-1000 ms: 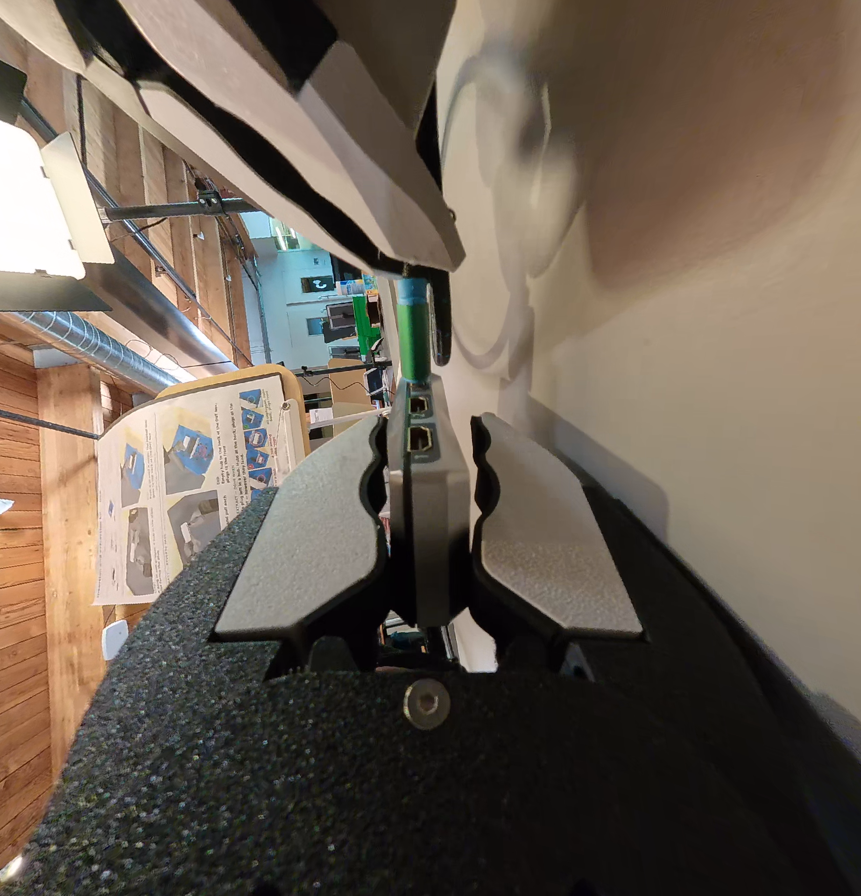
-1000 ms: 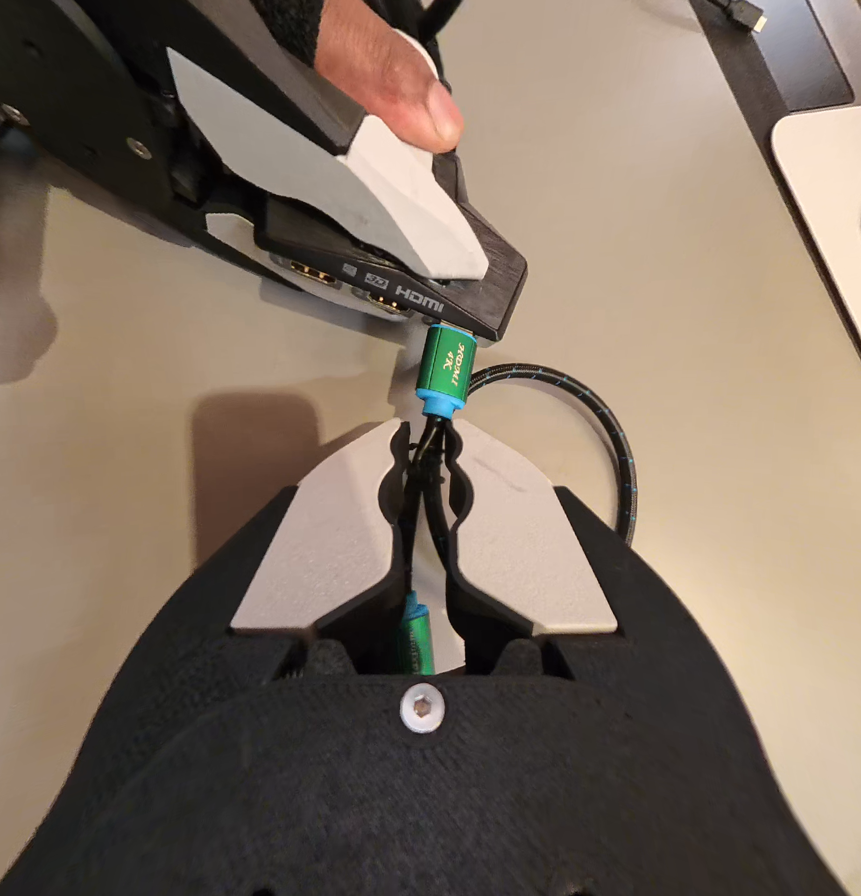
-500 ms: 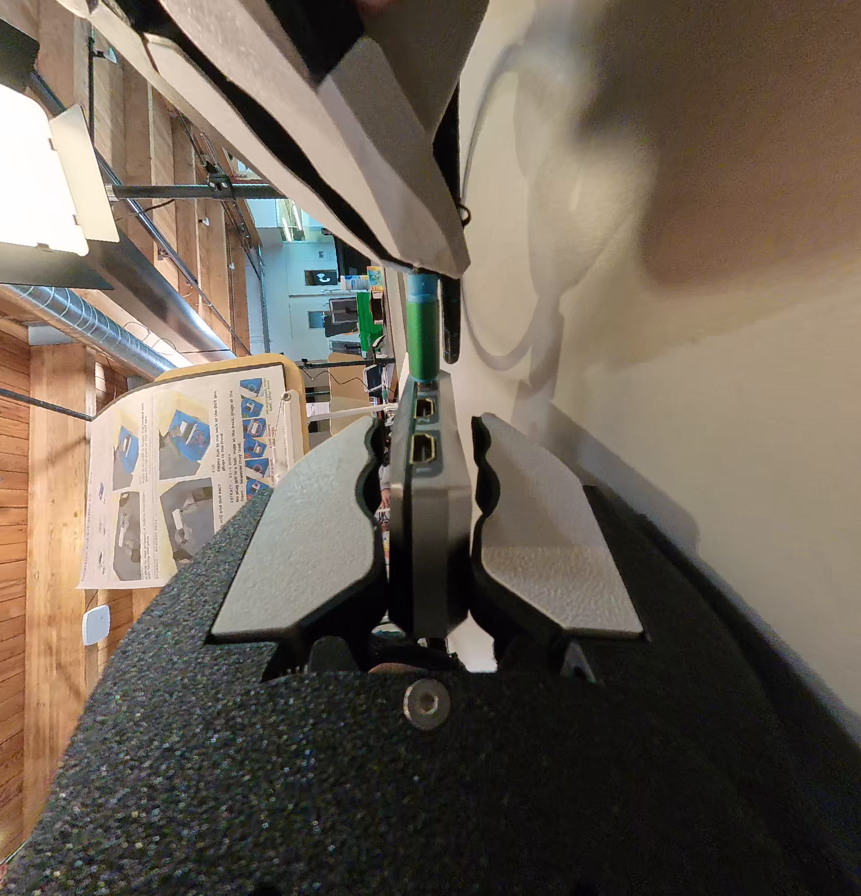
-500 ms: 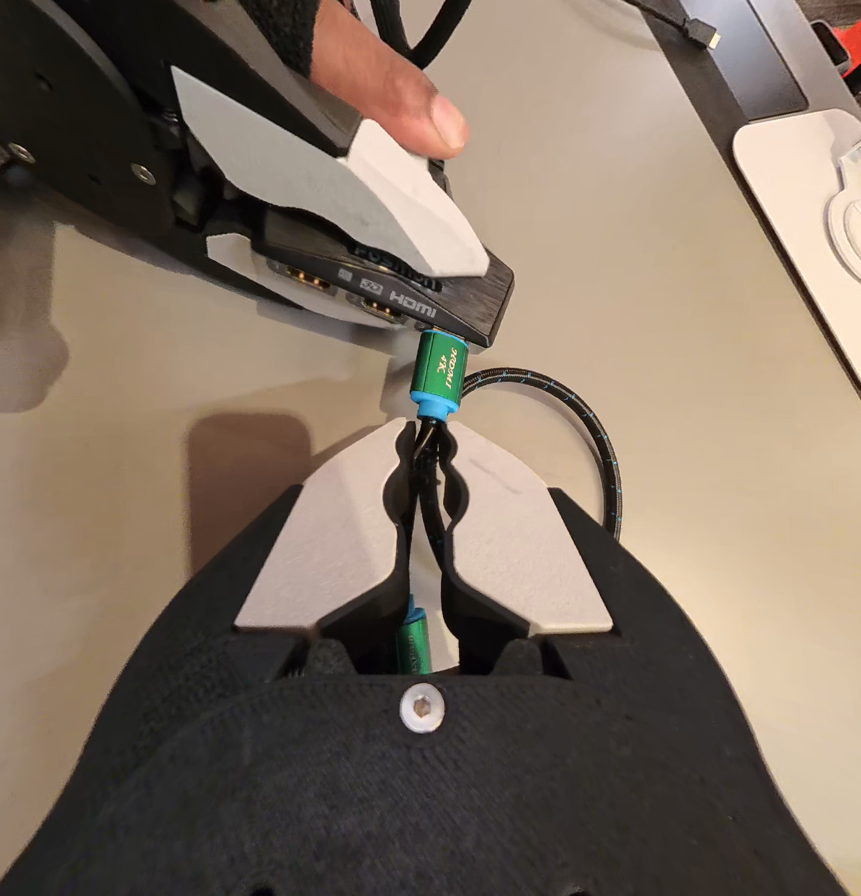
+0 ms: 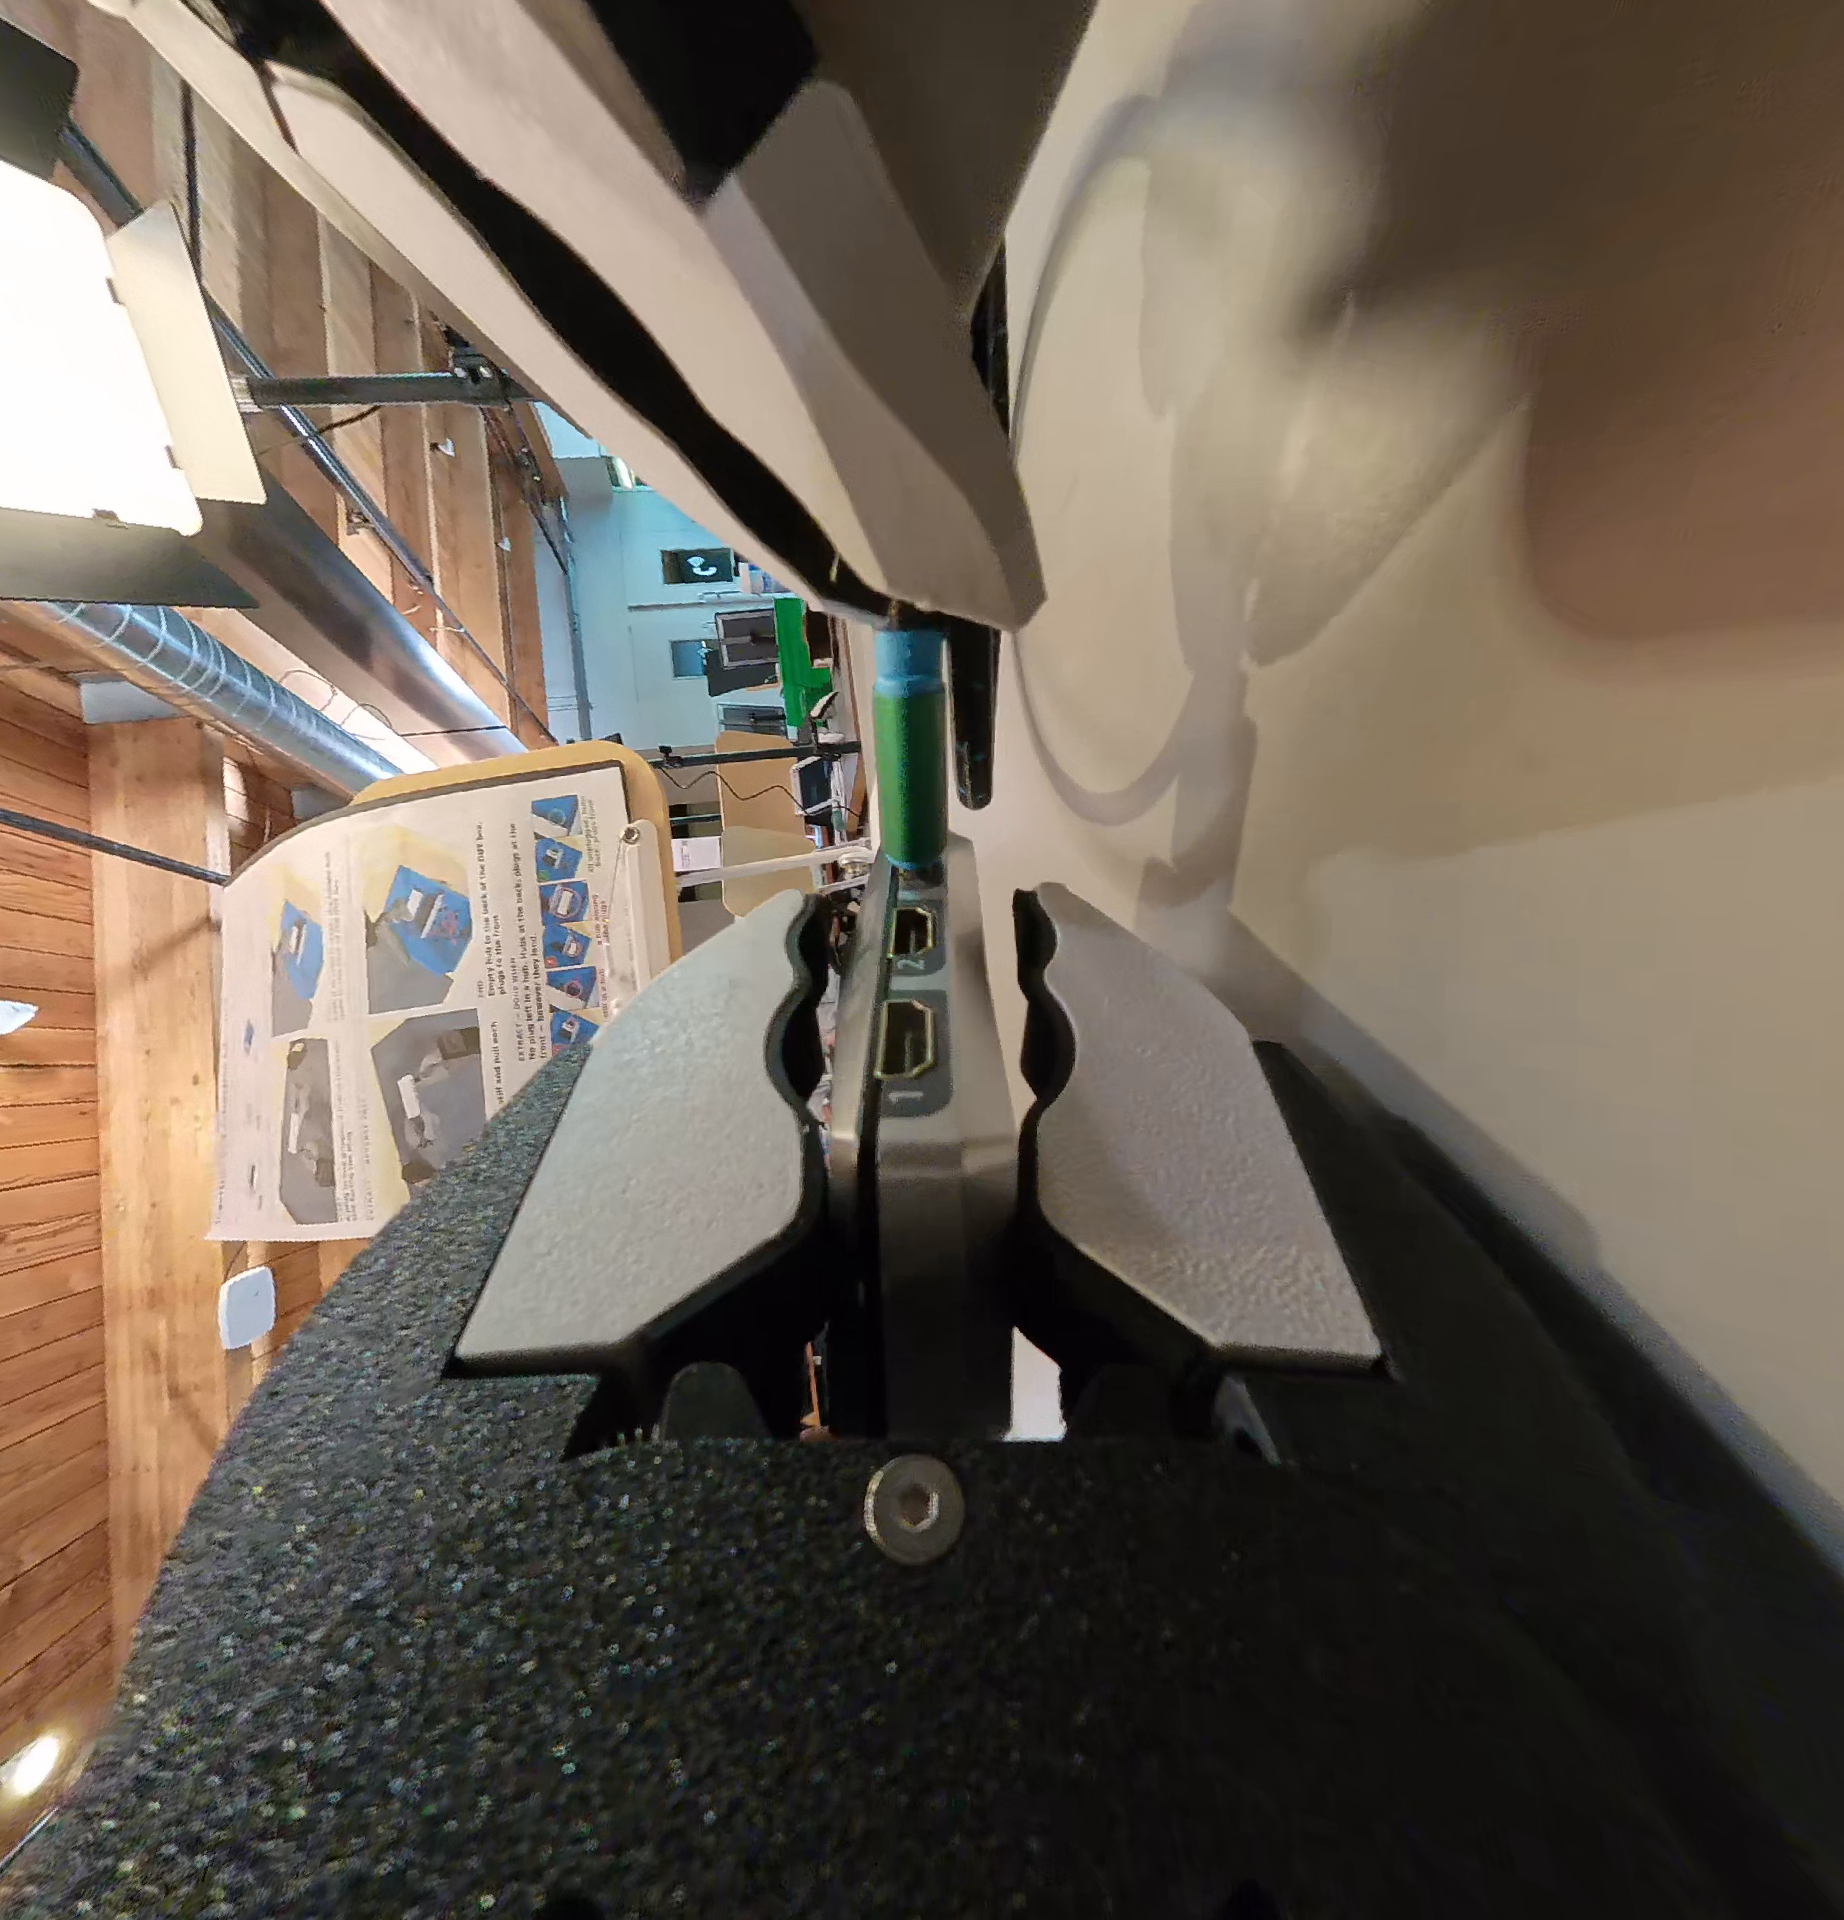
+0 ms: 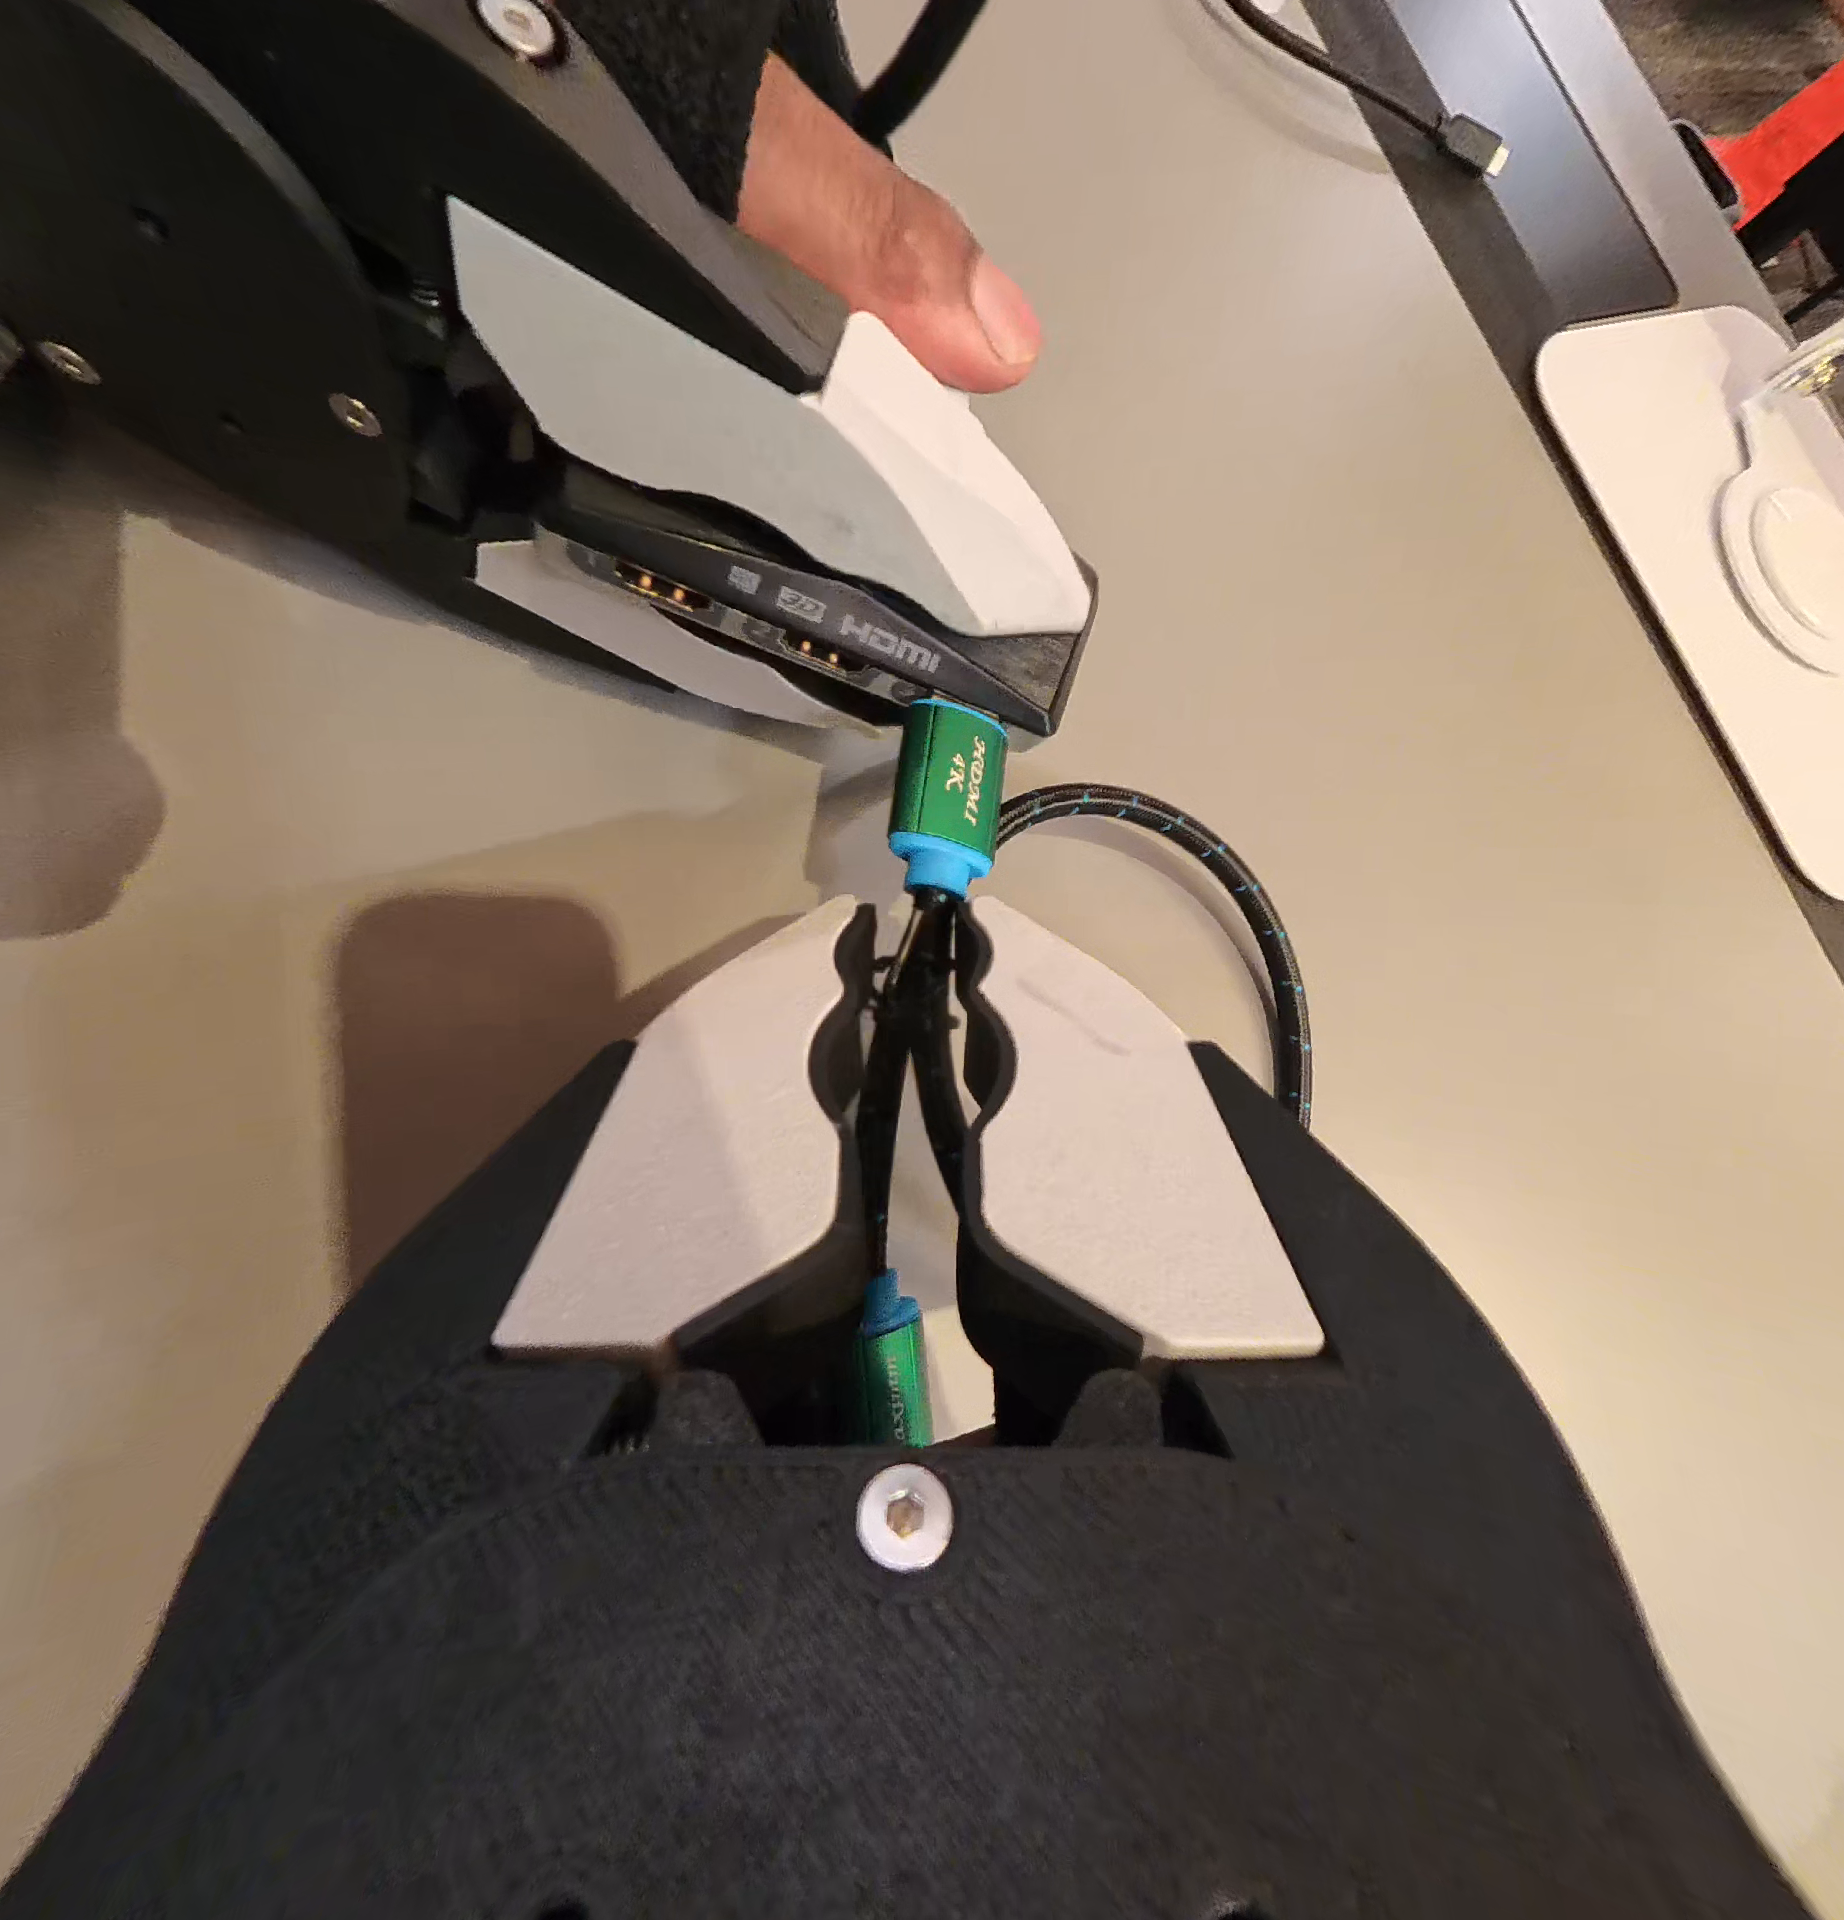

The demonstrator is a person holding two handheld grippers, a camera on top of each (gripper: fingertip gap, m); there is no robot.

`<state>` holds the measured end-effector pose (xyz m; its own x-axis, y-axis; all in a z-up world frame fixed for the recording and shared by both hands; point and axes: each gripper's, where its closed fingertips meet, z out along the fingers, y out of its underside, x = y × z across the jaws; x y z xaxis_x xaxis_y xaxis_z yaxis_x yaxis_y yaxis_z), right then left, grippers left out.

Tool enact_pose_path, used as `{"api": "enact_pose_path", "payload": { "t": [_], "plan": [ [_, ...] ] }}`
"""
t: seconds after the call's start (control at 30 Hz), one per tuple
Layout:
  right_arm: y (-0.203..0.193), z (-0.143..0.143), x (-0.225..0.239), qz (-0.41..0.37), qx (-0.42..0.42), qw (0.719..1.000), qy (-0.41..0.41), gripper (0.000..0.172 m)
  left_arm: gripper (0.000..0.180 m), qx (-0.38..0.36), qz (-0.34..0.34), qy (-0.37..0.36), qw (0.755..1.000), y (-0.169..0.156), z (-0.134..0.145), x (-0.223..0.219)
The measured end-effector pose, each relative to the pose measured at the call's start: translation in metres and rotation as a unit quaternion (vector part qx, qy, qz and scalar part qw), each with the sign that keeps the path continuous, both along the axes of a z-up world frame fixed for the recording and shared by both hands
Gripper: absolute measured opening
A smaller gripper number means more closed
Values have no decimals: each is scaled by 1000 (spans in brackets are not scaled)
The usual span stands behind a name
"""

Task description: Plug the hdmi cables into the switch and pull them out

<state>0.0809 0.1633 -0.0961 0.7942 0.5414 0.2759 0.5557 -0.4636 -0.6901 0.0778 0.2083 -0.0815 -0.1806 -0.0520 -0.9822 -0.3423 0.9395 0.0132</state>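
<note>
My left gripper (image 5: 918,899) is shut on a black hub (image 5: 918,1195) with several ports and holds it on edge above the beige table (image 5: 1520,987). In the right wrist view the hub (image 6: 1001,665) sits between the left gripper's white fingers (image 6: 897,457), with a thumb (image 6: 897,270) resting on top. A green plug (image 6: 947,790) with a blue collar is seated in the hub's end port; it also shows in the left wrist view (image 5: 910,769). My right gripper (image 6: 916,909) is open just behind the plug, with the black braided cable (image 6: 1282,987) running doubled between its fingers. A second green plug (image 6: 892,1371) lies between the finger bases.
A white flat base (image 6: 1676,582) and a grey strip (image 6: 1520,197) with a thin black cable end (image 6: 1469,130) lie at the table's right edge. An instruction sheet (image 5: 398,997) on a board stands beyond the table. One gripper's finger ends stand about 5 cm off the other's.
My right fingers squeezed in on the cable half a second ago and have now spread wider. The hub with the plug in it has stayed in the left grasp, shifting only slightly.
</note>
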Motion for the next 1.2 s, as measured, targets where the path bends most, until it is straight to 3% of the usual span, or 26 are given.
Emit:
{"api": "enact_pose_path", "payload": {
  "t": [0.3, 0.5, 0.7, 1.2],
  "plan": [
    [-1, -3, 0, 1, -8, 1000, -10, 29, 36, 4, -4, -4, 1000, -3, 2, 1],
    [2, 13, -5, 5, 21, 1000, 14, 25, 36, 15, -17, -6, 1000, -9, 2, 2],
    [1, 6, -11, 9, 8, 1000, 16, 25, 36, 26, -43, -16, 999, -25, 6, 4],
    [4, 11, -8, 31, 30, 999, 13, 23, 36, -26, -9, -18, 999, -11, 4, 5]
  ]
}}
